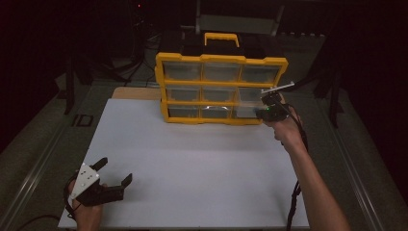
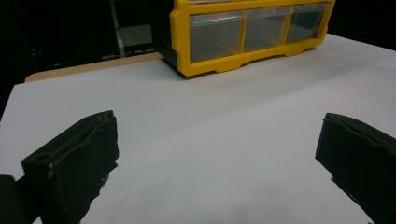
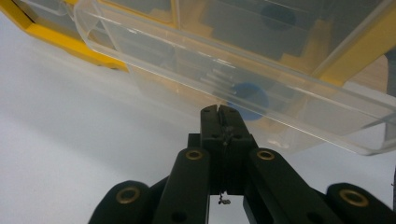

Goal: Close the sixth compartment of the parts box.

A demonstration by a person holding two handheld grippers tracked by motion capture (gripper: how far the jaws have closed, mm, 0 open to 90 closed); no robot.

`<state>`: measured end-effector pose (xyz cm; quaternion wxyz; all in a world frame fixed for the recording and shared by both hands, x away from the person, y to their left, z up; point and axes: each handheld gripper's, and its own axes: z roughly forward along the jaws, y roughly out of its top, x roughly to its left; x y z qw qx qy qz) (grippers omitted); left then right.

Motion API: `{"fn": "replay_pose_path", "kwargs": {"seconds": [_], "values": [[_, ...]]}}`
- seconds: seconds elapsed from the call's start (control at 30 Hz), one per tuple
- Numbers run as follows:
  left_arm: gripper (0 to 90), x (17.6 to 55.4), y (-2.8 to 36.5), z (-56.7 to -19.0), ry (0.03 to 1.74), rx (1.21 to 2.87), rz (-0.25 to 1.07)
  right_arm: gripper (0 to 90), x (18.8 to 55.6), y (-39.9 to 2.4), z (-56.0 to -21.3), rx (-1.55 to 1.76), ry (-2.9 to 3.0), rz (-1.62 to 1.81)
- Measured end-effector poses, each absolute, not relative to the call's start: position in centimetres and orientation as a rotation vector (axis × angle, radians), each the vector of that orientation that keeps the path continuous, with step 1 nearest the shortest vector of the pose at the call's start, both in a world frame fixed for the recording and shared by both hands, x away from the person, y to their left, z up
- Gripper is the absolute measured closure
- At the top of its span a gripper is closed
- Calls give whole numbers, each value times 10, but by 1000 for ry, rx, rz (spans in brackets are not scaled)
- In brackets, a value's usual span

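Observation:
A yellow organizer (image 1: 221, 60) with several clear drawers stands upright at the far edge of the white board (image 1: 192, 163). One clear drawer (image 1: 248, 98) on its right side is slid partway out. My right gripper (image 1: 264, 103) is at that drawer's front. In the right gripper view the jaws (image 3: 218, 109) are pinched together on the front lip of the drawer (image 3: 187, 60), and a round blue piece (image 3: 250, 100) shows through the plastic. My left gripper (image 1: 115, 169) rests low at the near left, open and holding nothing. Its fingers (image 2: 88, 154) frame bare board, and the organizer (image 2: 180, 28) lies beyond them.
A yellow carry handle (image 1: 221, 38) tops the organizer. A strip of wooden tabletop (image 1: 137, 93) shows behind the board's far left corner. Dark surroundings and stands ring the table. A cable trails from my right forearm (image 1: 293, 202).

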<state>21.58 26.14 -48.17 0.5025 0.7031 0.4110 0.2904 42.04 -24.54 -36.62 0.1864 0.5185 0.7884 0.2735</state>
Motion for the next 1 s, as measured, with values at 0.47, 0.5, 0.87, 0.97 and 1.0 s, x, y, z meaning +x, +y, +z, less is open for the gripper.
{"fn": "replay_pose_path", "kwargs": {"seconds": [0.47, 0.5, 0.87, 0.97, 1.0], "values": [[0, 216, 261, -482, 993, 1698, 702, 895, 426, -245, -366, 1474, 2209, 772], [0, 216, 261, -482, 993, 1698, 702, 895, 426, -245, -366, 1475, 2209, 773], [0, 216, 261, -482, 992, 1698, 700, 896, 430, -247, -366, 1489, 2194, 768], [0, 216, 261, -482, 992, 1701, 699, 895, 431, -248, -366, 1495, 2190, 768], [0, 216, 261, -482, 991, 1702, 699, 896, 431, -248, -366, 1496, 2190, 768]]}}
